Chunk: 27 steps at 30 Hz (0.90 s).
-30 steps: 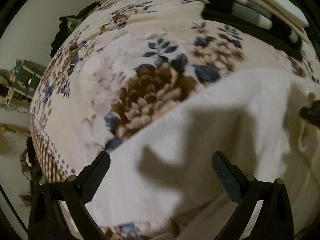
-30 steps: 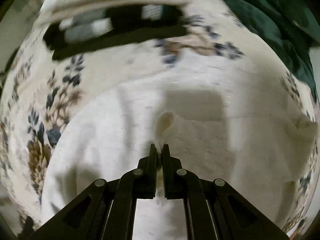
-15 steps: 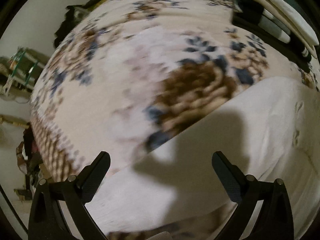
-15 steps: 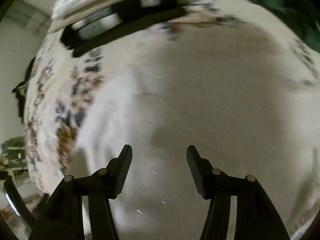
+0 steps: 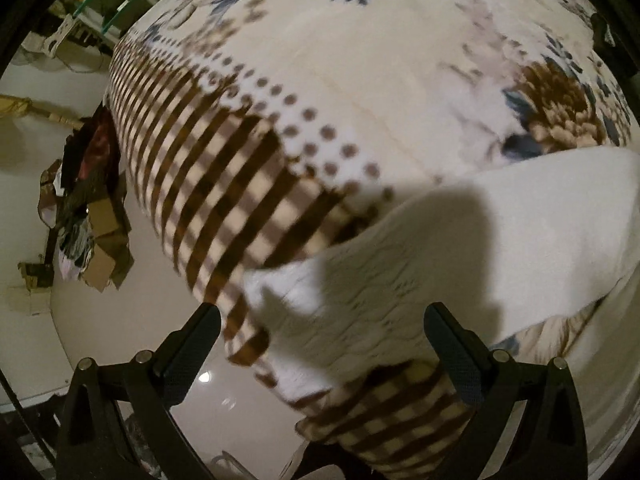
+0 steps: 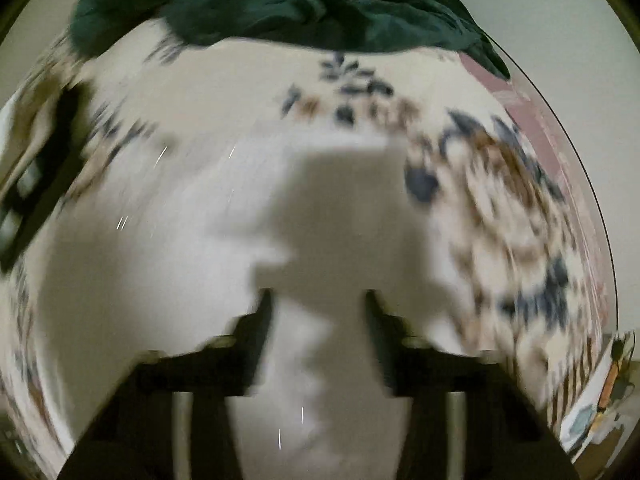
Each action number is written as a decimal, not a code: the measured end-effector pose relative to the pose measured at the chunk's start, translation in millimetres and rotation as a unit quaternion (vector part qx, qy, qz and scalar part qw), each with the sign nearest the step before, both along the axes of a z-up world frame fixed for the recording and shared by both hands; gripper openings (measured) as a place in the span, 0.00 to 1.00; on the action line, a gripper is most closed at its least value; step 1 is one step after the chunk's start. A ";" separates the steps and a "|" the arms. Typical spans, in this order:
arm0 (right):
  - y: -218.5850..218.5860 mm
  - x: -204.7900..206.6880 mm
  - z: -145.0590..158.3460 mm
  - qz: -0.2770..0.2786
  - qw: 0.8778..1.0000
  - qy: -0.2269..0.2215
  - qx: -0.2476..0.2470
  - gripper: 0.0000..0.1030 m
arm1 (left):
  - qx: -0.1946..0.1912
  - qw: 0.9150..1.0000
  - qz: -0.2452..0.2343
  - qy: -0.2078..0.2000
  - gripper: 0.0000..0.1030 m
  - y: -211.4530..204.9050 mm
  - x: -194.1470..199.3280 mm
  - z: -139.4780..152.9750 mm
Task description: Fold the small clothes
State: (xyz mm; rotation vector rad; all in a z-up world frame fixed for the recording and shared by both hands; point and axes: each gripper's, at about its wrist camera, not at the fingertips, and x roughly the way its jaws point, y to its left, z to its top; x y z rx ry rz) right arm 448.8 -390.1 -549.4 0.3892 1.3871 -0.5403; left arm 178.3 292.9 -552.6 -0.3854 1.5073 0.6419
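Left wrist view: the left gripper [image 5: 322, 338] hangs with jaws wide apart and empty over a corner of a white garment [image 5: 460, 252]. That garment lies on a flowered blanket [image 5: 360, 80] covering the bed, its corner near the blanket's striped edge. It stretches long from that corner toward the brown flower. The right gripper [image 6: 318, 336], blurred, is also open and empty above the garment. To fold well, pinch only the corner's top layer and lift evenly.
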 end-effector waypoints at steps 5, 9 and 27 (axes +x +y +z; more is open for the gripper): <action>-20.8 70.8 -47.1 0.019 0.998 0.045 0.026 0.30 | -0.004 1.000 0.010 -0.008 1.00 -1.0 23.9 -6.7; -14.7 44.7 6.9 0.042 0.997 -0.042 0.052 0.53 | -0.013 1.000 0.017 -0.013 1.00 0.7 16.2 -1.8; 236.2 -169.2 -10.2 0.208 0.971 0.067 0.096 0.68 | -0.215 0.919 0.304 -0.129 0.67 77.0 -106.3 -56.6</action>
